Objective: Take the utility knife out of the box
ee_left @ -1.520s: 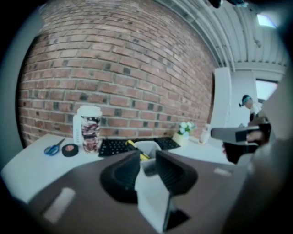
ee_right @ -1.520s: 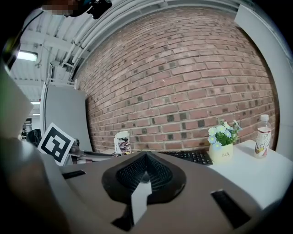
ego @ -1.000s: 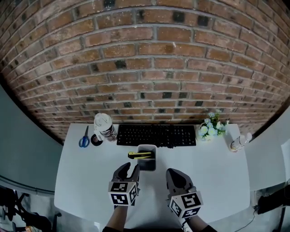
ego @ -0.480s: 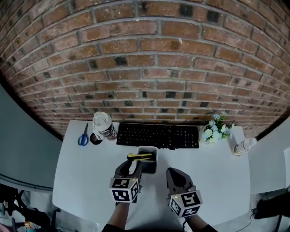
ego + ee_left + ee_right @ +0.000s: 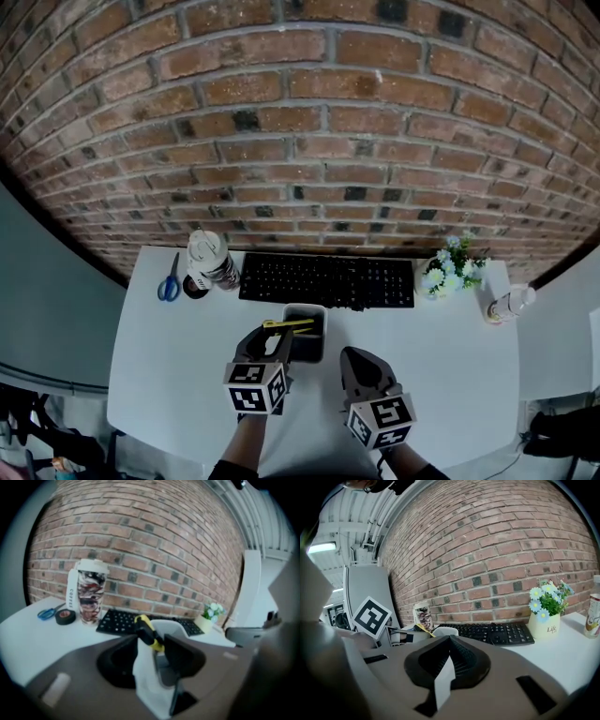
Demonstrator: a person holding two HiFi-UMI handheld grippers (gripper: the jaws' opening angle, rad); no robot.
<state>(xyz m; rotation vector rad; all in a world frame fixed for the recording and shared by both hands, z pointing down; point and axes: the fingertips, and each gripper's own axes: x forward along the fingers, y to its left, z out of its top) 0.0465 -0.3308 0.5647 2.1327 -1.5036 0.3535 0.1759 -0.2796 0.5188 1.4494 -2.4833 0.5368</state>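
Observation:
A yellow and black utility knife (image 5: pixel 289 324) sticks out of a small grey box (image 5: pixel 309 345) in front of the keyboard. In the left gripper view the knife (image 5: pixel 149 632) leans up and left out of the box (image 5: pixel 174 626). My left gripper (image 5: pixel 266 337) is at the box's near left corner. Its jaws are opening, with the knife's handle just beyond the gap (image 5: pixel 150 648) and no pad pressing on it. My right gripper (image 5: pixel 360 356) hovers over the table to the right of the box, with its jaw tips (image 5: pixel 450 638) together and nothing held.
A black keyboard (image 5: pixel 325 280) lies behind the box. To the left stand a patterned coffee cup (image 5: pixel 208 258), a tape roll (image 5: pixel 195 286) and blue scissors (image 5: pixel 171 281). A flower pot (image 5: pixel 450 267) and a small bottle (image 5: pixel 506 302) stand at the right. A brick wall rises behind the desk.
My left gripper has moved forward to the box and its jaws have spread wider near the knife. The right gripper edged forward a little.

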